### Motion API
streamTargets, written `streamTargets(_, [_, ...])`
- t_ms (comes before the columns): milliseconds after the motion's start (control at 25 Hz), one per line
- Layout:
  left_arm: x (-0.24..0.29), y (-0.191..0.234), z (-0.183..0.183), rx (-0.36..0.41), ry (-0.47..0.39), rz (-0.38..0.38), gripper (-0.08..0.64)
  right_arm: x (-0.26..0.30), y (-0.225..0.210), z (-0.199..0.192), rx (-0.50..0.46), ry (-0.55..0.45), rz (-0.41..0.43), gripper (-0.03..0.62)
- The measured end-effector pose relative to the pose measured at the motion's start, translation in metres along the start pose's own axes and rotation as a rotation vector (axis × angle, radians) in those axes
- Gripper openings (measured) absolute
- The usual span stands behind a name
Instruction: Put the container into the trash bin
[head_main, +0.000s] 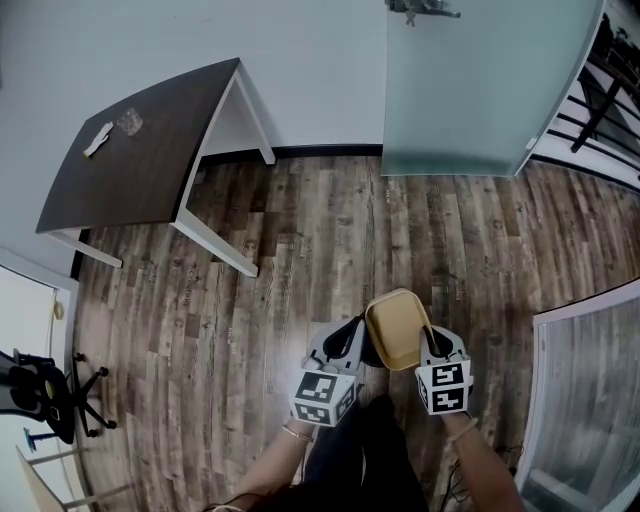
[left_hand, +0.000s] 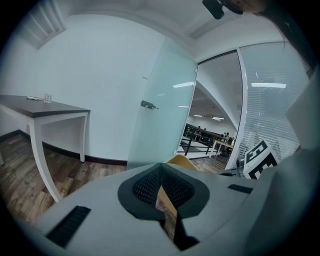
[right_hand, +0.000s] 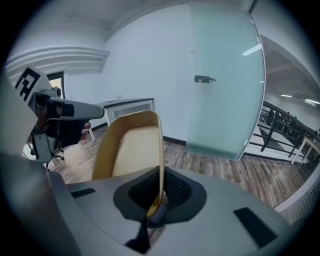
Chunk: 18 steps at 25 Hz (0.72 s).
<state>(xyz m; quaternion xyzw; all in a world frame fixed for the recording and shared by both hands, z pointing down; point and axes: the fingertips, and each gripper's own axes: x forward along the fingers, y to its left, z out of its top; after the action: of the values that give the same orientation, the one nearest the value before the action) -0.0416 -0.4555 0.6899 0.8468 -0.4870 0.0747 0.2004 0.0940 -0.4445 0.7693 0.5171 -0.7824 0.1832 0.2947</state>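
Below the frosted glass door (head_main: 480, 90), at the near edge of the head view, the container (head_main: 397, 330) is carried above the wood floor (head_main: 330, 230) between the left gripper (head_main: 352, 345) and the right gripper (head_main: 432, 342). It is a tan, shallow tray. Its long axis runs away from the person toward the door, and its hollow faces up. Only this view shows both forearms (head_main: 480, 460): they rise from the bottom edge and converge on the tray, with the marker cubes turned to the camera. It alone also shows the office chair (head_main: 45, 395), far left of the door, and the whole dark table (head_main: 140, 150).

Left gripper view: the pads are clamped on a thin tan wall of the container, whose far end (left_hand: 182, 161) peeks just above them, toward the door. The gripper points nearly level. Office space with railings is visible past the door's edge, which no other view gives.

Right gripper view: the jaws pinch the container's side wall edge-on. Here alone the hollow (right_hand: 132, 145) is seen in full, opening toward the left gripper. The long axis leads forward and up from the jaws, left of the door.
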Motion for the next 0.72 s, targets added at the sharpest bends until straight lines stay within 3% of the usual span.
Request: streamTargets(720, [0.062, 0.056, -0.117, -0.054, 0.054, 0.016, 0.018, 0.143, 0.008, -0.141, -0.097, 0.24, 0.05, 0.049])
